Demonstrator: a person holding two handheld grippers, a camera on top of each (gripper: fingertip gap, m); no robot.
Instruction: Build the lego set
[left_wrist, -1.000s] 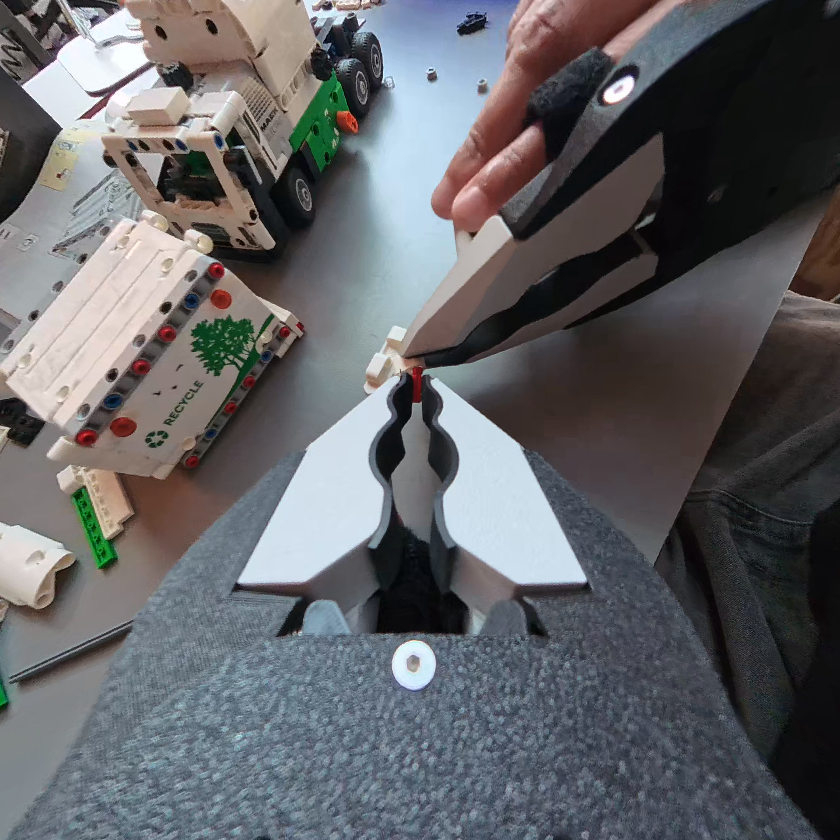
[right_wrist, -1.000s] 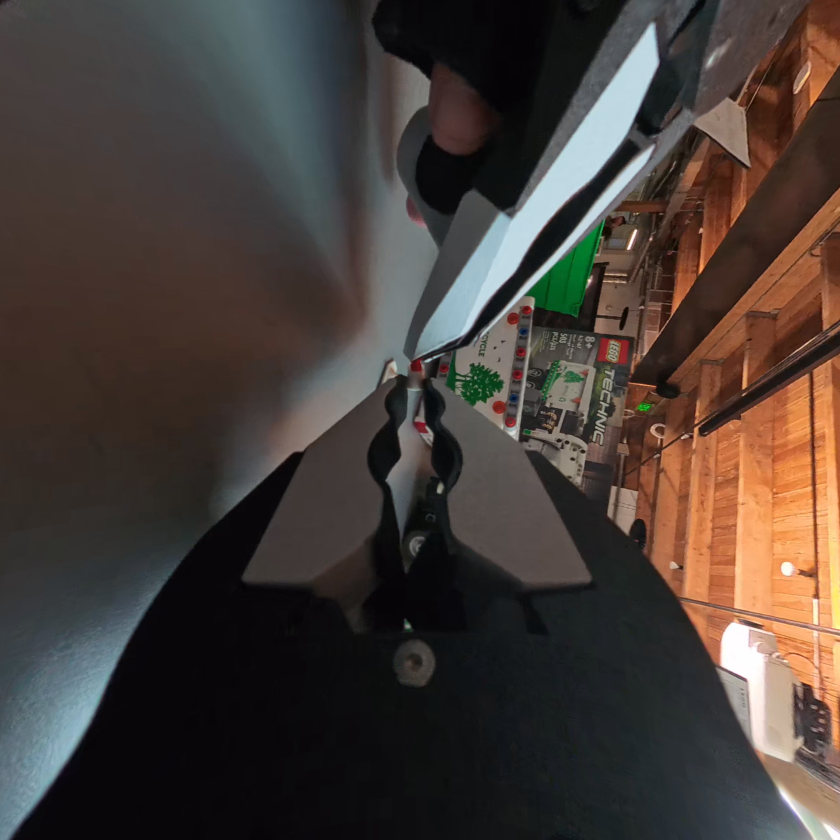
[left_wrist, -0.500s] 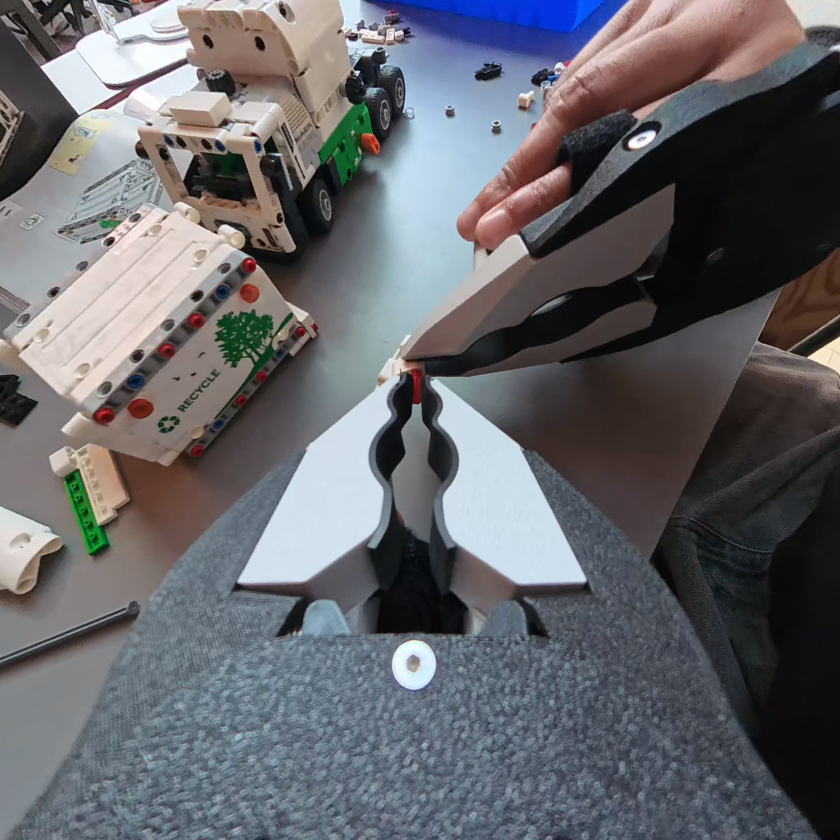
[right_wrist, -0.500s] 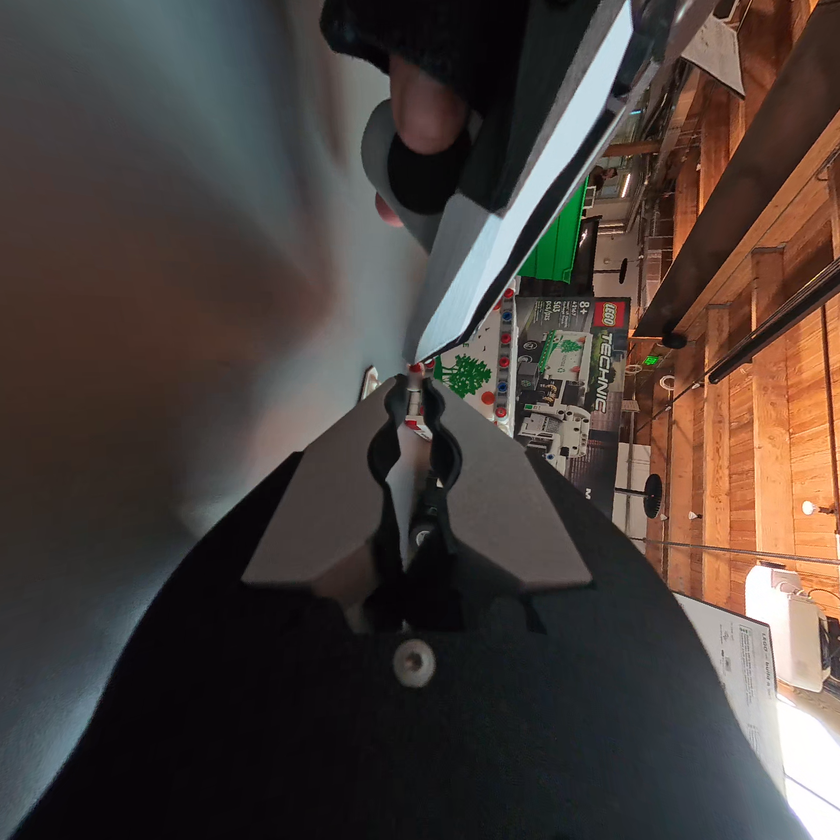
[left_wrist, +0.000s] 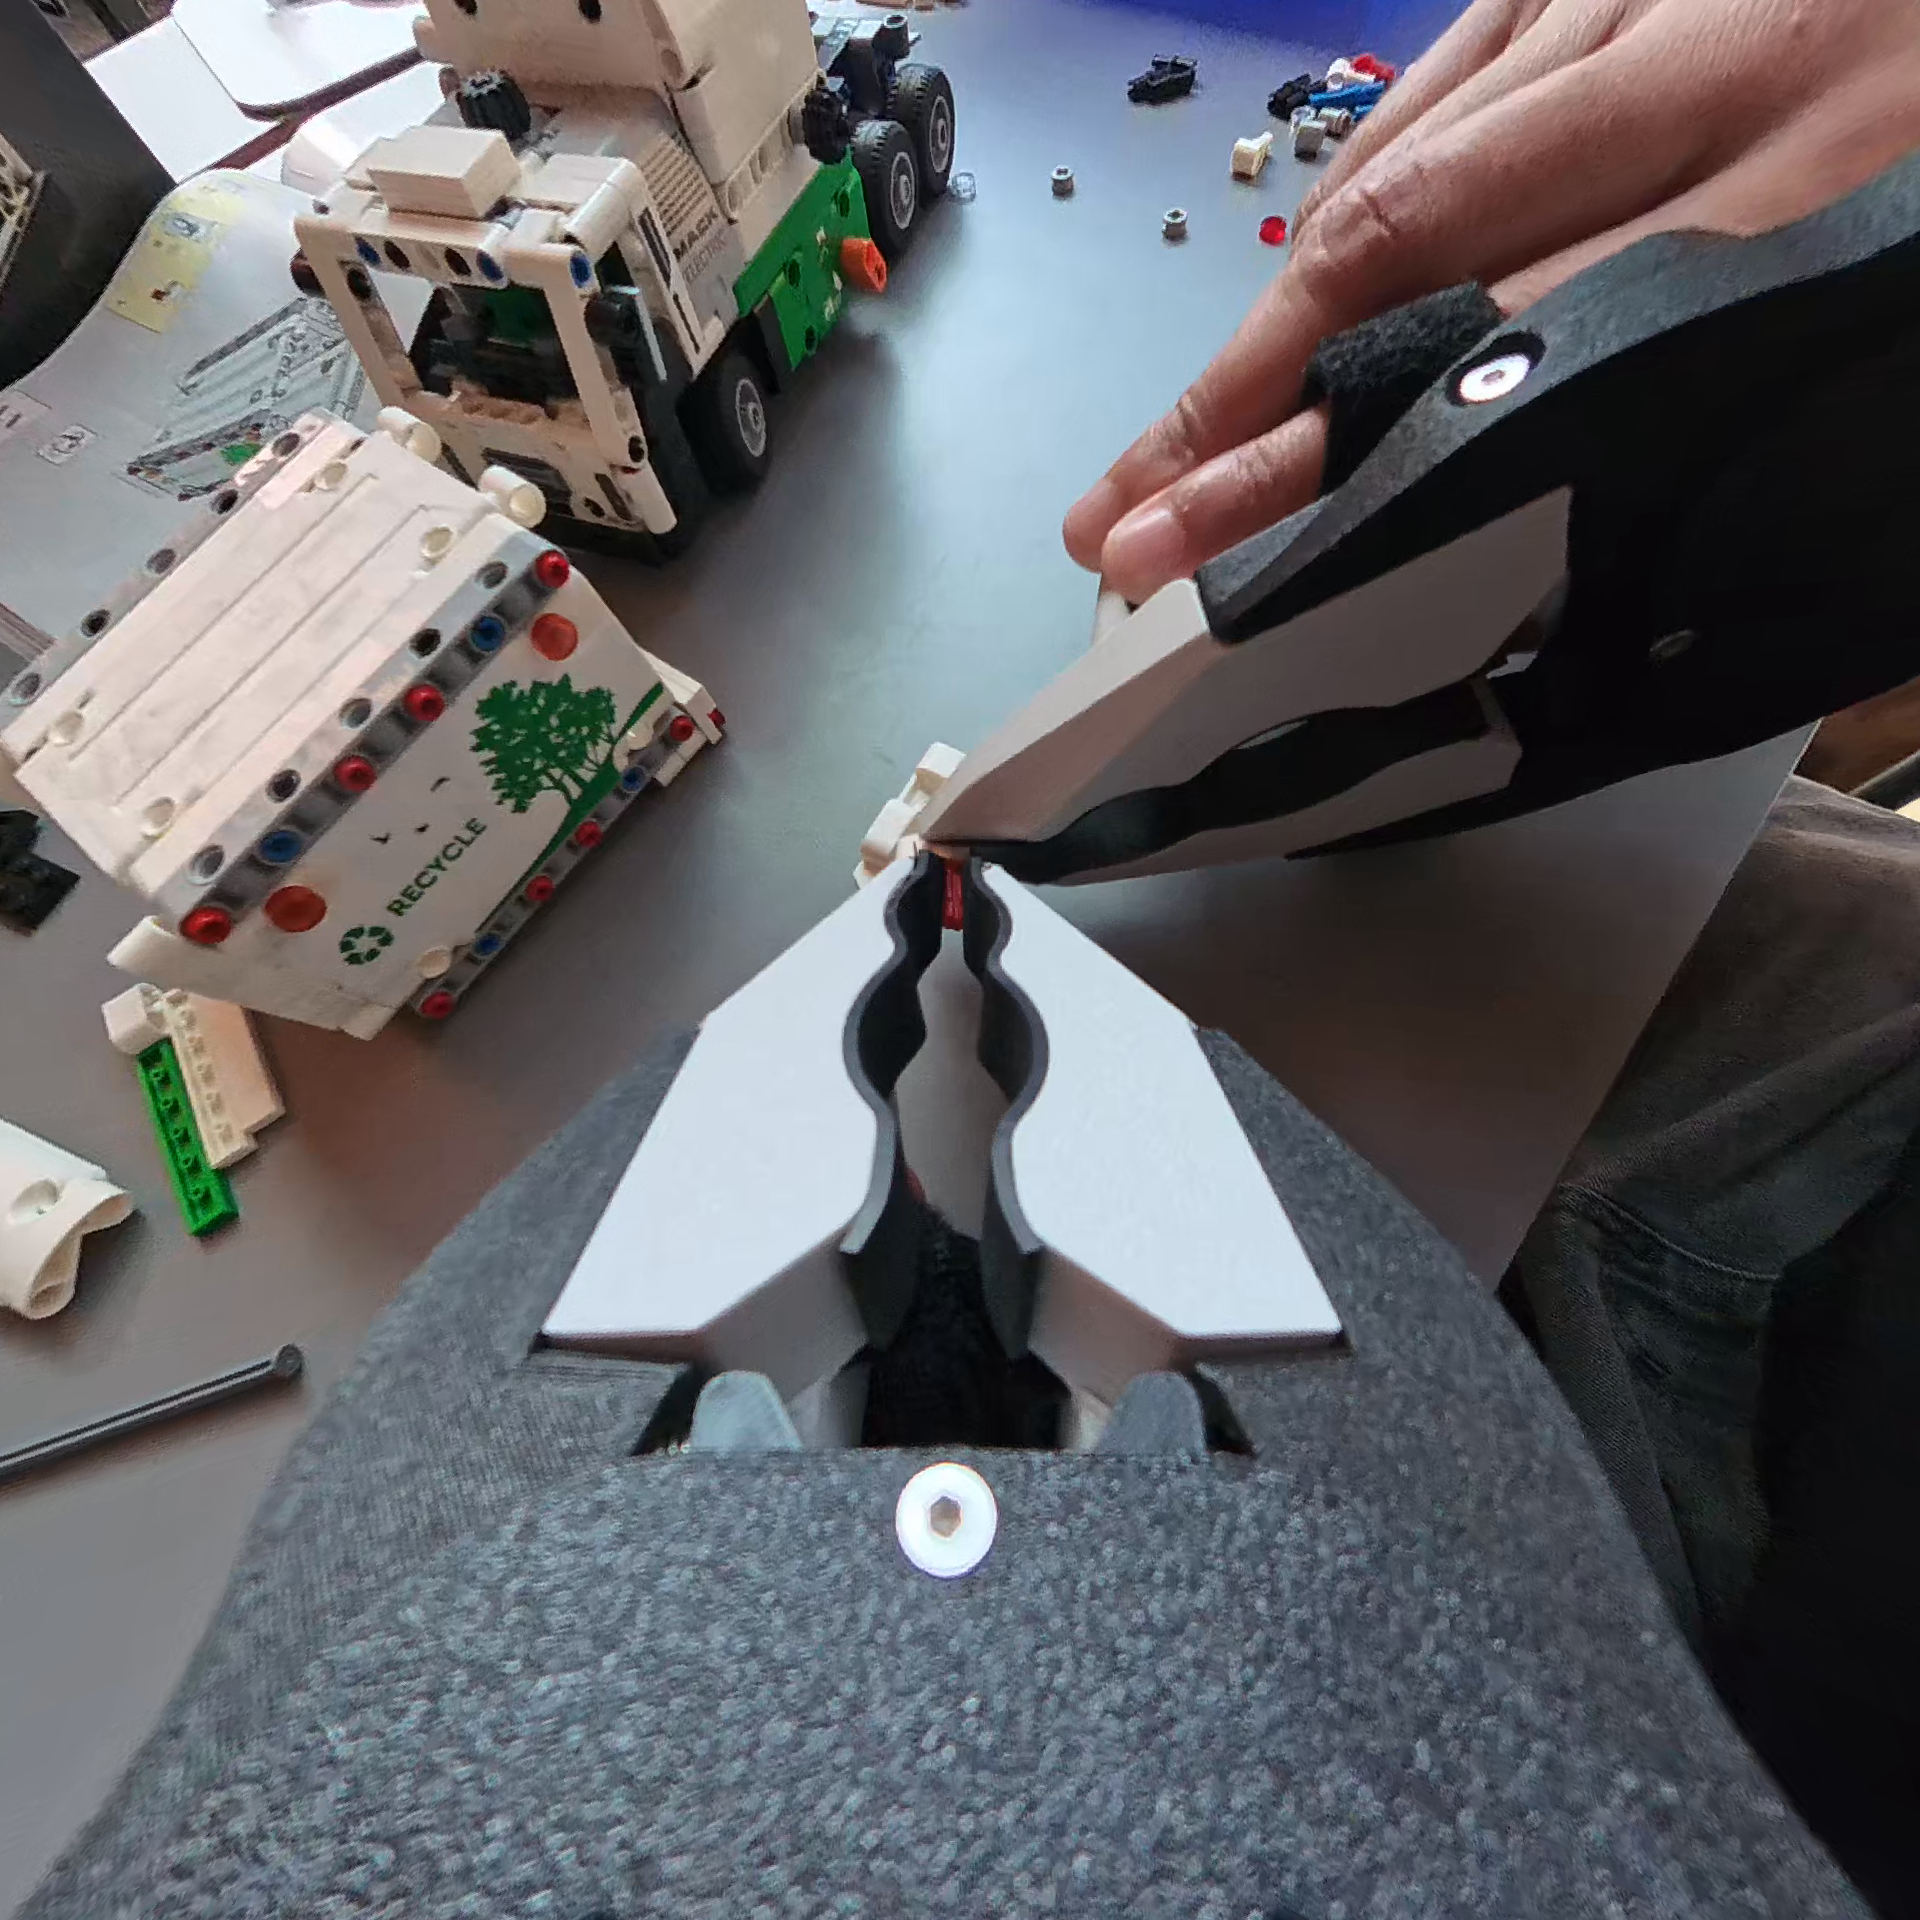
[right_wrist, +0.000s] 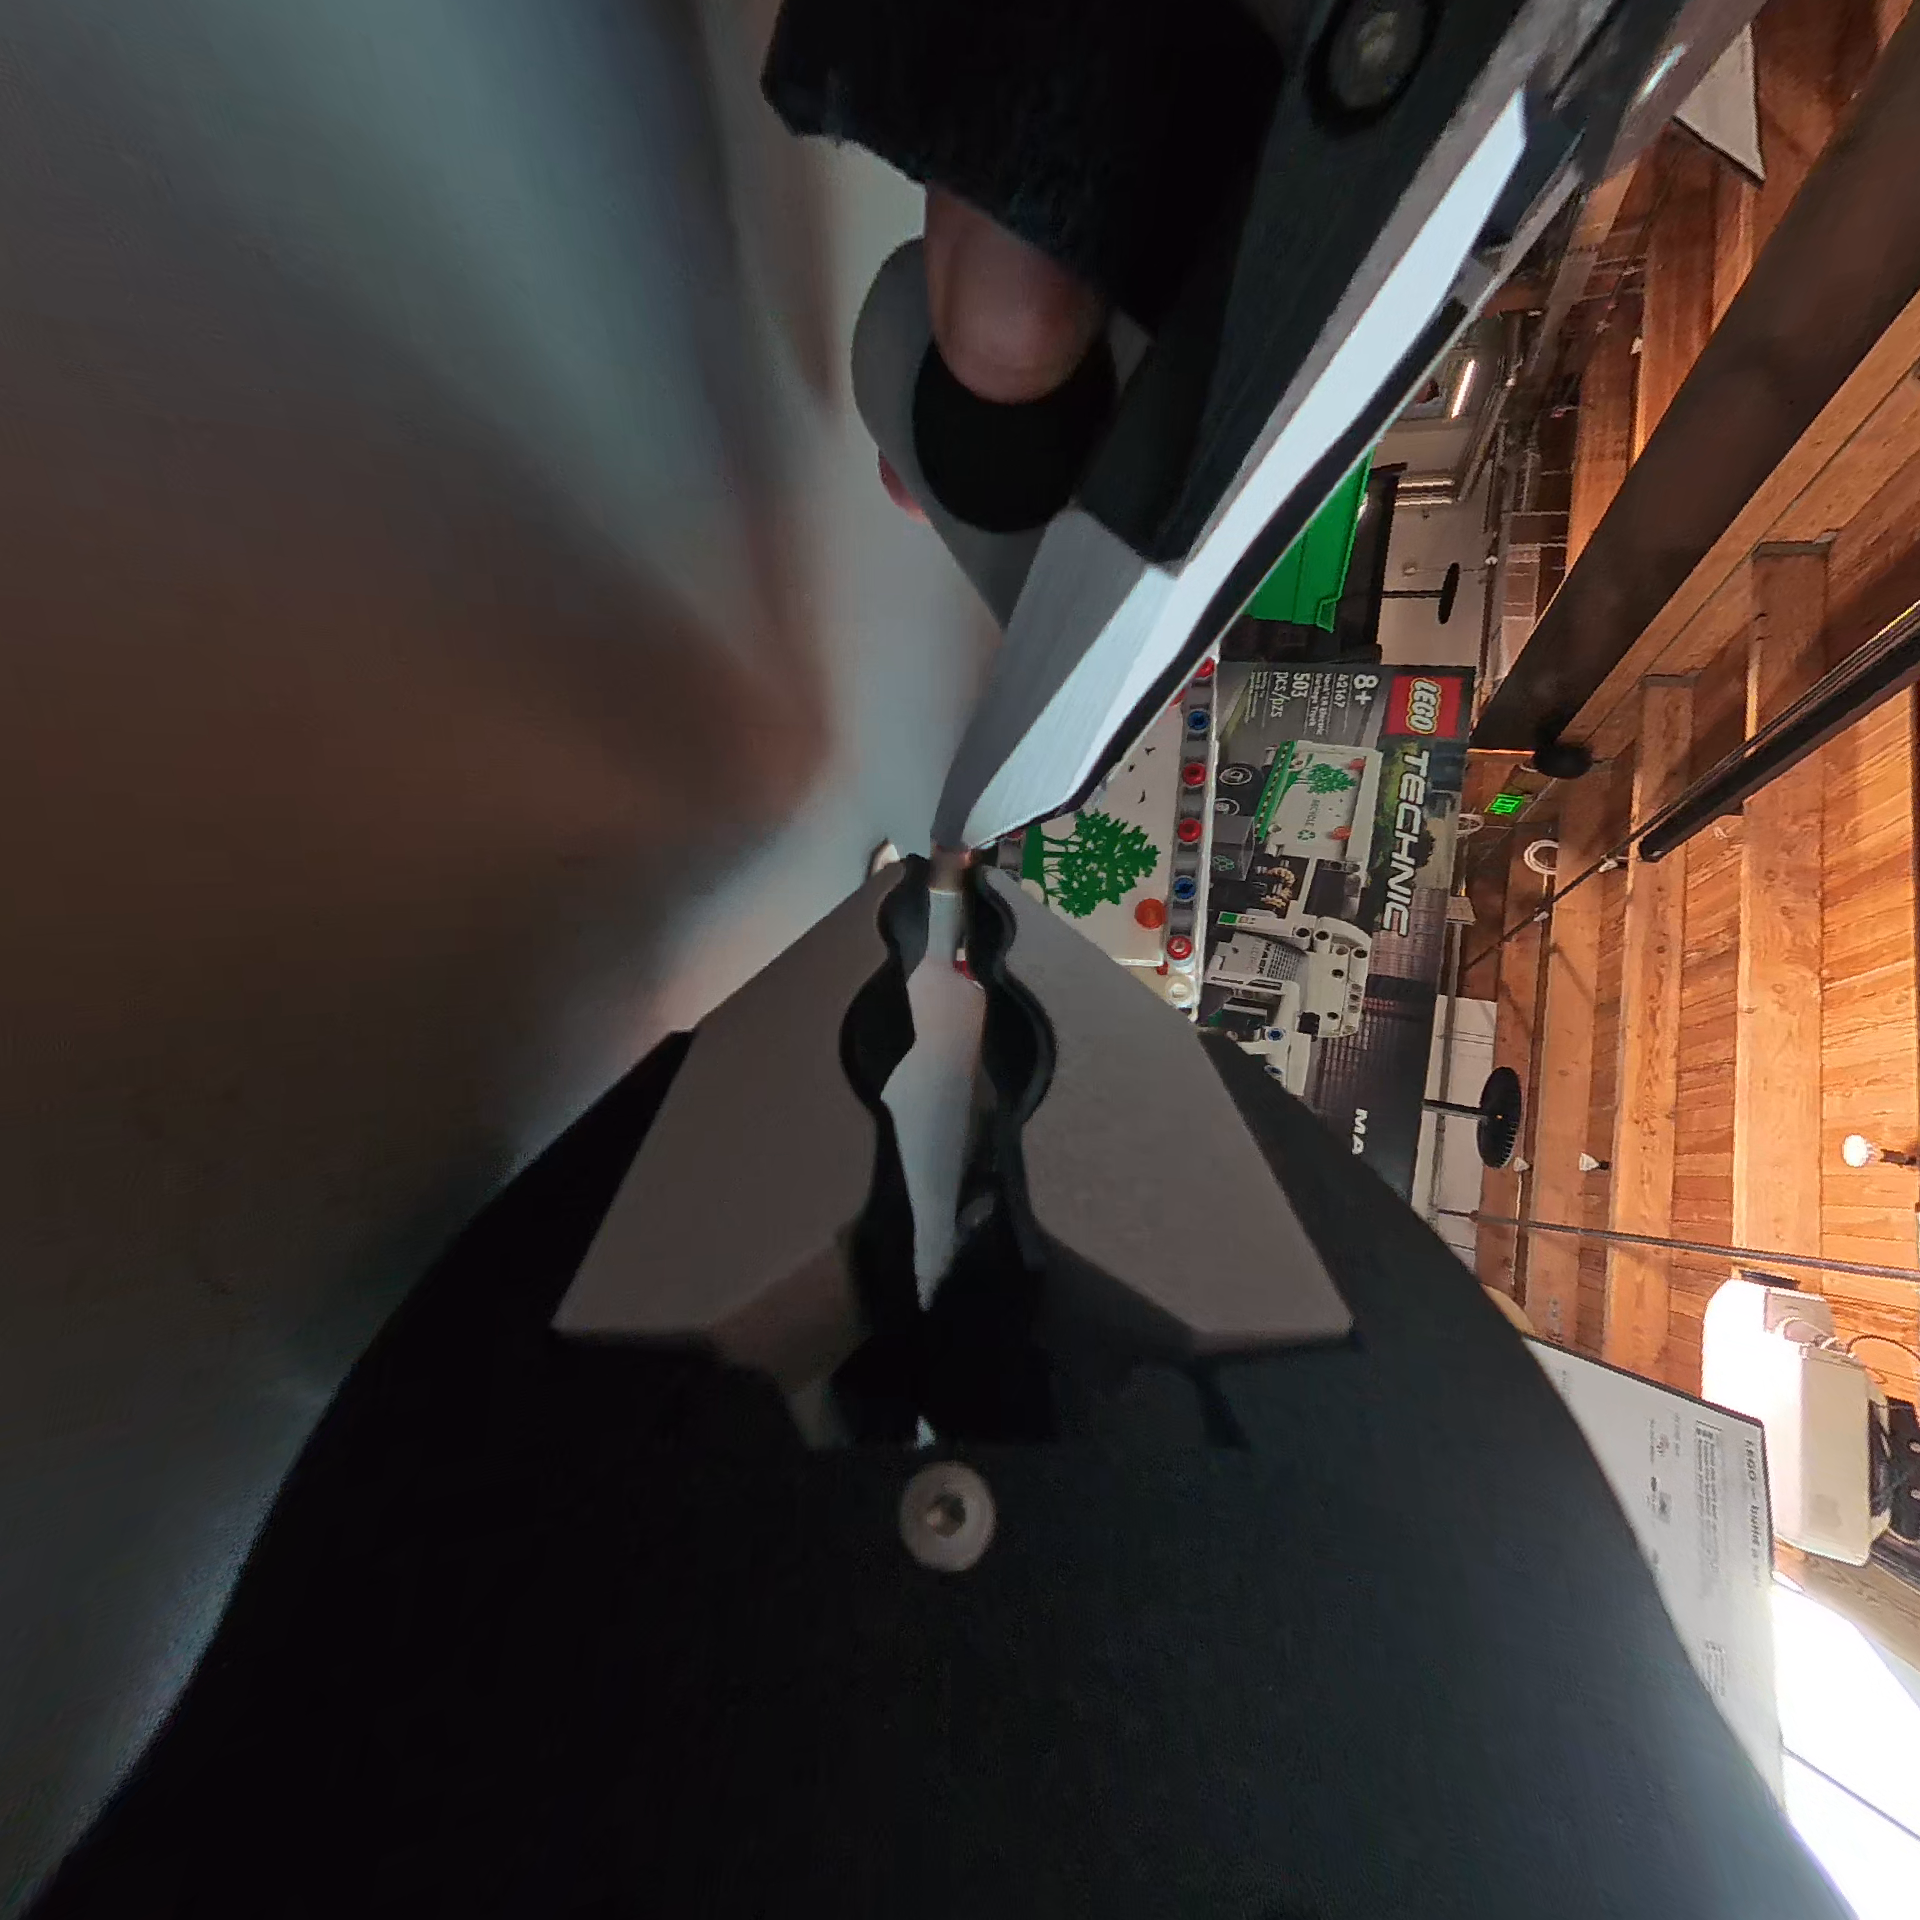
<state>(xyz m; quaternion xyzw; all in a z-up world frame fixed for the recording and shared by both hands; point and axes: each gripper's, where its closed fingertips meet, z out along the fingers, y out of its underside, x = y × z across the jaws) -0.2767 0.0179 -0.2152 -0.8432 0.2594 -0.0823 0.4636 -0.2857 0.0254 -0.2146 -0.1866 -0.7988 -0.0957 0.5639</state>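
Note:
My left gripper (left_wrist: 948, 883) is shut on a small red piece (left_wrist: 952, 902) held at its fingertips above the dark table (left_wrist: 1039, 416). My right gripper (left_wrist: 951, 840) comes in from the right, tip to tip with it, shut on a small white piece (left_wrist: 896, 826) that sticks out to the left. In the right wrist view my right gripper (right_wrist: 940, 883) pinches the white piece (right_wrist: 943, 906), and the left gripper (right_wrist: 961, 836) meets it from above. Whether the two pieces are joined is hidden by the fingertips.
A white and green truck (left_wrist: 623, 260) and a white container body with a green tree print (left_wrist: 343, 779) stand at the left. A green beam with a white part (left_wrist: 192, 1122), a white curved panel (left_wrist: 42, 1236), a thin black rod (left_wrist: 156, 1403) and loose small parts (left_wrist: 1299, 114) lie around. The set's box (right_wrist: 1340, 831) stands behind. Both grippers' tips are close together, under 4 cm apart.
Both grippers stay tip to tip on their pieces. The pair has drifted slightly, so the truck and container sit lower in the left wrist view, and the left gripper looms larger in the right wrist view.

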